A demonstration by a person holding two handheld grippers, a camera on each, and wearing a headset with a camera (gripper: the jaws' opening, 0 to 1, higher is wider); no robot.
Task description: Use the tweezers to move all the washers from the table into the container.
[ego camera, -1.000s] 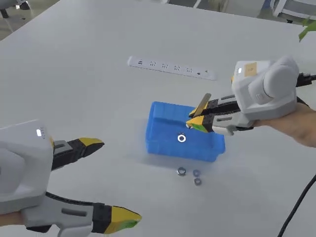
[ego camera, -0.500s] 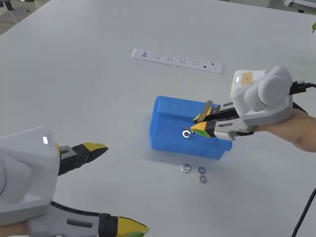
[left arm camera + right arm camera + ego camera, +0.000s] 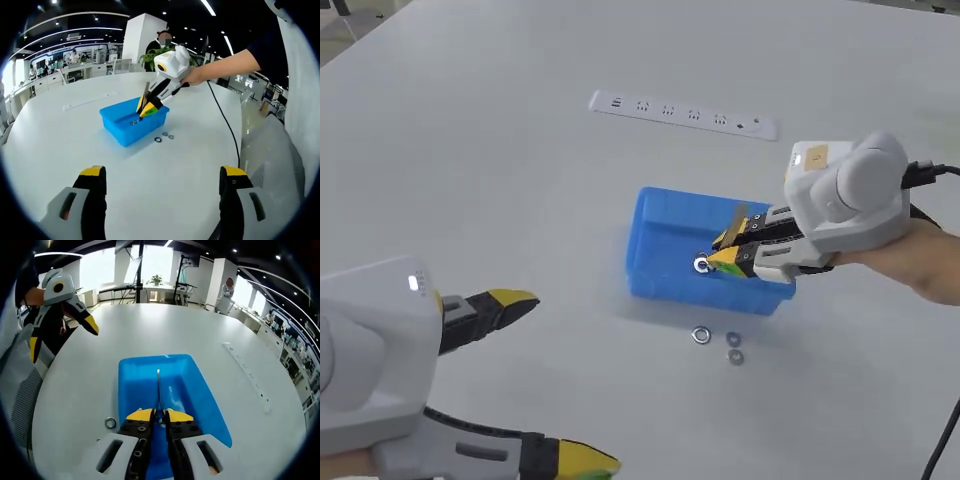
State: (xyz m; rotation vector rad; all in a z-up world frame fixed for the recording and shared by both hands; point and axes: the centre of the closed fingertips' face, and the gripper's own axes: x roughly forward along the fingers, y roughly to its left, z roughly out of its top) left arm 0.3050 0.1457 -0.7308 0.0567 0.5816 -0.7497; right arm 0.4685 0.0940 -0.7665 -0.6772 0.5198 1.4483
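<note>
A blue container (image 3: 665,215) stands mid-table. My right gripper (image 3: 725,254) hovers over its right half, shut on thin metal tweezers (image 3: 158,387) that point down into the container (image 3: 135,385). A washer (image 3: 701,264) sits at the tweezers' tip inside the container; whether it is pinched or lying on the floor I cannot tell. Three washers (image 3: 700,335) (image 3: 733,340) (image 3: 736,356) lie on the table in front of the container, one of them seen as a washer (image 3: 110,422) beside my right jaws. My left gripper (image 3: 555,385) is open at the lower left, holding nothing.
A white power strip (image 3: 682,114) lies beyond the container. The white table (image 3: 470,150) stretches wide around it. A person's forearm (image 3: 225,62) and a black cable (image 3: 225,120) trail from the right gripper (image 3: 147,107). Office desks and a plant stand far behind.
My right gripper with the tweezers has come lower over the container, closer to the washer inside. The left gripper has stayed about where it was.
</note>
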